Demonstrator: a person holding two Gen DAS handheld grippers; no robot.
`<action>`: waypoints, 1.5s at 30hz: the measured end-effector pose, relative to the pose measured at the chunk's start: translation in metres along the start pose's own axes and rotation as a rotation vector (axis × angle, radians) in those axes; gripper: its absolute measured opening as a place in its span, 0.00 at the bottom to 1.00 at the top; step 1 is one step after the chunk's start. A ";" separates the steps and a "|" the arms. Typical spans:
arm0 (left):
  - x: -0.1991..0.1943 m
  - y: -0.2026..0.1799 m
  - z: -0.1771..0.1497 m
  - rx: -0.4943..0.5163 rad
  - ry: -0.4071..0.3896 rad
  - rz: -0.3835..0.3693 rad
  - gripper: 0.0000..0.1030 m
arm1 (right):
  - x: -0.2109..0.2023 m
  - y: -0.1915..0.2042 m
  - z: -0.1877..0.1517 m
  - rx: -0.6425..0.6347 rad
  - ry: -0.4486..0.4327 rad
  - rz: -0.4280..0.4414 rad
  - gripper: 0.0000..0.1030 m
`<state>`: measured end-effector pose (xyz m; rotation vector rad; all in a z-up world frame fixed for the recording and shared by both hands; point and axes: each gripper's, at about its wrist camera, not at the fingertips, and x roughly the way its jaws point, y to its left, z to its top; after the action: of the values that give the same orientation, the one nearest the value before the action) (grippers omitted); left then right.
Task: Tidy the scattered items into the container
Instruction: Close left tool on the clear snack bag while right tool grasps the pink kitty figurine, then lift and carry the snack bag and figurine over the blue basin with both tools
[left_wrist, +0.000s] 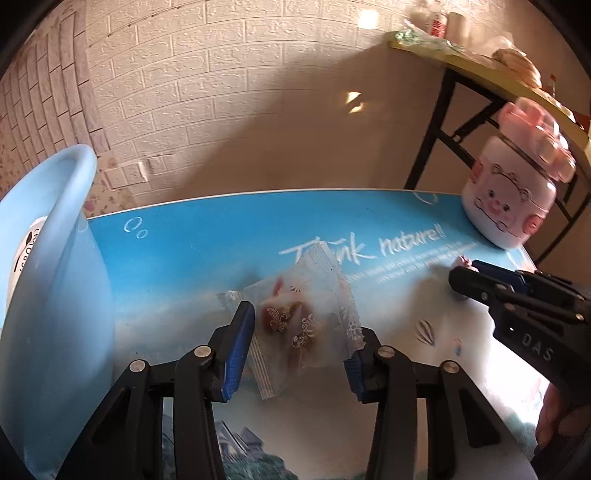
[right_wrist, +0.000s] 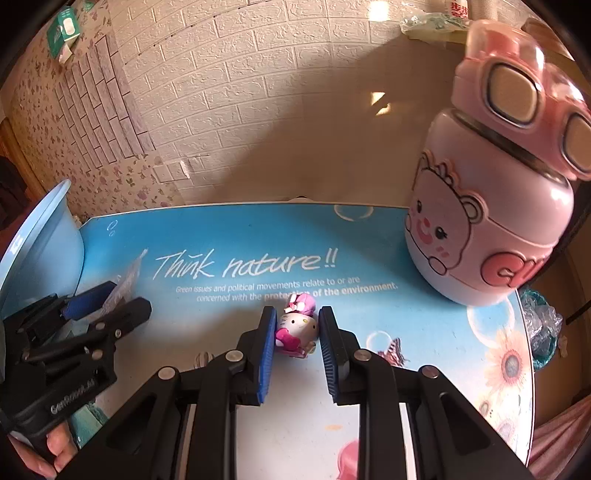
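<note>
The left gripper (left_wrist: 299, 354) clamps a clear snack packet (left_wrist: 303, 325), its long axis tilted up and away toward the tabletop lettering. The right gripper (right_wrist: 297, 347) pinches a small cat figurine (right_wrist: 295, 326), upright, facing the camera. A blue basin (left_wrist: 55, 277) stands at the table's (right_wrist: 369, 258) left edge, a pink bottle (right_wrist: 491, 221) at the right.

Warm dim light, wall shadowed, heavy fisheye bending, dark corners

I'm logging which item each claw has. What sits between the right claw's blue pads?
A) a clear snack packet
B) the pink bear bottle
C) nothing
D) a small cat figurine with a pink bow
D: the right wrist view shows the right claw closed around the small cat figurine on the table.
</note>
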<state>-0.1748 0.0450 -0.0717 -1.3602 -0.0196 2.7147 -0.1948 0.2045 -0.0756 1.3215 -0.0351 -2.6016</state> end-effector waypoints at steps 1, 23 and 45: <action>-0.001 -0.001 -0.001 0.001 0.000 -0.008 0.39 | -0.002 -0.001 -0.001 0.004 0.001 -0.001 0.24; -0.059 -0.013 -0.030 -0.015 -0.047 -0.146 0.15 | -0.060 -0.015 -0.040 0.050 -0.026 -0.049 0.23; -0.140 0.009 -0.032 -0.021 -0.225 -0.160 0.15 | -0.124 0.039 -0.040 -0.023 -0.115 -0.072 0.23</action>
<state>-0.0669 0.0211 0.0206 -1.0028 -0.1673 2.7211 -0.0846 0.1952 0.0040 1.1853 0.0245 -2.7274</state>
